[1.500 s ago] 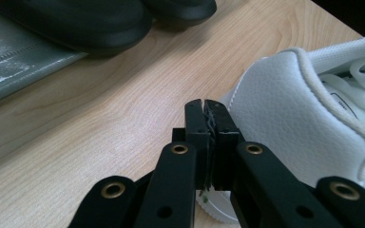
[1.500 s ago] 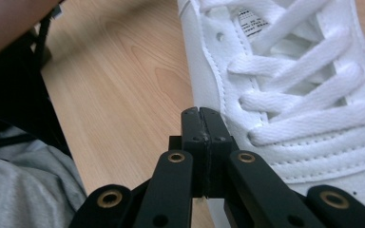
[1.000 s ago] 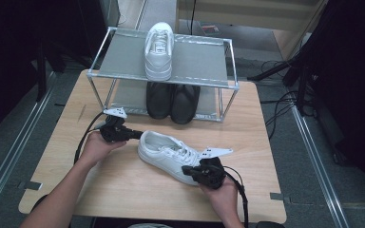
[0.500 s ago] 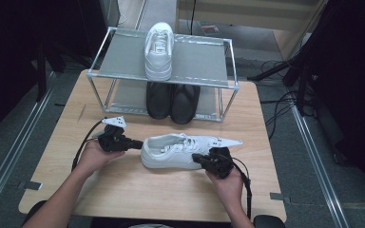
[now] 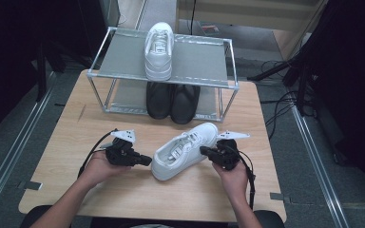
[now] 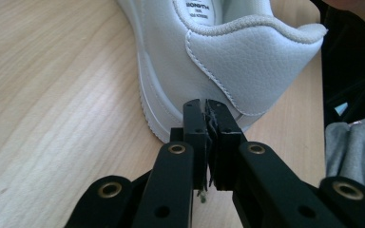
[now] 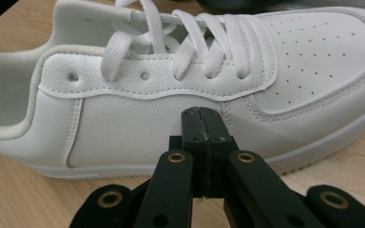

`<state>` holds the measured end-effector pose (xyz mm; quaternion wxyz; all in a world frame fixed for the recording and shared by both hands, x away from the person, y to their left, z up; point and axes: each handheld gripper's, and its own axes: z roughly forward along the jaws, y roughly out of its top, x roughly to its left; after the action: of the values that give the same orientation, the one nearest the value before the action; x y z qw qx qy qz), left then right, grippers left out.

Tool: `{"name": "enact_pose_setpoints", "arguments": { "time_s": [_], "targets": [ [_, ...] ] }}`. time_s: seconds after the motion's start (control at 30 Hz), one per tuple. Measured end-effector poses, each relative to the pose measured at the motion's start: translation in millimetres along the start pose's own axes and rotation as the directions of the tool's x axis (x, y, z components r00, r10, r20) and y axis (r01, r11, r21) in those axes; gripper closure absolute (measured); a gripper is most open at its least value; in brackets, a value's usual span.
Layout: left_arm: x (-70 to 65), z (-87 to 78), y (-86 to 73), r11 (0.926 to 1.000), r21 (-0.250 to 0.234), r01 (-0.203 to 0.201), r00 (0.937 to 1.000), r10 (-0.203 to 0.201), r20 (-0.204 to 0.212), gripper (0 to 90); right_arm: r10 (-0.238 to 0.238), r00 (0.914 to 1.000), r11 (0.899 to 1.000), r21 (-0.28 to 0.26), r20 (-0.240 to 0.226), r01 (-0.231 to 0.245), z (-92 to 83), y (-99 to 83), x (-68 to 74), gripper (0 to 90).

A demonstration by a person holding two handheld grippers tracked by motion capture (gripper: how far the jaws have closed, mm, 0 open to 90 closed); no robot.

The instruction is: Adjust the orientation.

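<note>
A white lace-up sneaker (image 5: 184, 148) lies on the wooden table (image 5: 66, 137), toe toward the rack at the upper right, heel toward the person. My left gripper (image 5: 147, 160) is shut with nothing between its jaws, and its tips rest against the heel. In the left gripper view the closed tips (image 6: 205, 105) meet the sneaker (image 6: 247, 61) low at the heel's sole edge. My right gripper (image 5: 203, 151) is also shut and empty. Its tips (image 7: 200, 114) press on the sneaker's (image 7: 138, 104) side panel below the laces.
A metal-framed rack (image 5: 119, 59) stands at the table's far side. A second white sneaker (image 5: 159, 50) sits on its top shelf and a pair of black shoes (image 5: 173, 102) on the lower shelf. Cables trail from both grippers.
The sneaker has swung round on the table: its toe pointed right, now up-right toward the rack. The left gripper came nearer the person; the right moved away and rightward.
</note>
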<state>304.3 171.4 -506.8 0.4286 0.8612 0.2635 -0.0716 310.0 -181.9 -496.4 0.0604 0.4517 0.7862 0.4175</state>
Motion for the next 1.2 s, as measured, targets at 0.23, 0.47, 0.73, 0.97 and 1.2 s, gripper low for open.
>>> {"name": "enact_pose_setpoints", "arguments": {
  "time_s": [0.23,0.47,0.73,0.97,1.2],
  "targets": [
    [7.8,0.4,14.5,0.9987,-0.048,0.015,0.9973,-0.019,-0.071,90.0,-0.022,0.9997,0.999,-0.045,-0.012,0.021,-11.2,-1.3,13.8,90.0],
    [18.4,16.3,25.2,0.9993,-0.028,0.026,0.9957,-0.029,-0.088,90.0,-0.012,0.9998,0.999,-0.039,-0.013,0.012,-11.4,-8.4,24.9,90.0],
    [23.4,30.6,29.2,0.9994,-0.002,0.035,0.9977,-0.035,-0.057,90.0,0.012,0.9999,0.999,-0.046,-0.003,-0.012,-3.6,-10.5,27.7,90.0],
    [16.4,33.5,28.7,0.9995,0.018,0.025,0.9990,-0.024,-0.037,90.0,0.036,0.9993,0.997,-0.072,0.000,-0.036,0.2,-13.4,26.3,90.0],
    [11.2,34.9,26.3,0.9993,0.020,0.031,0.9993,-0.030,-0.020,90.0,0.029,0.9987,0.994,-0.105,-0.043,-0.033,2.7,-17.9,17.0,87.7]
  ]
}}
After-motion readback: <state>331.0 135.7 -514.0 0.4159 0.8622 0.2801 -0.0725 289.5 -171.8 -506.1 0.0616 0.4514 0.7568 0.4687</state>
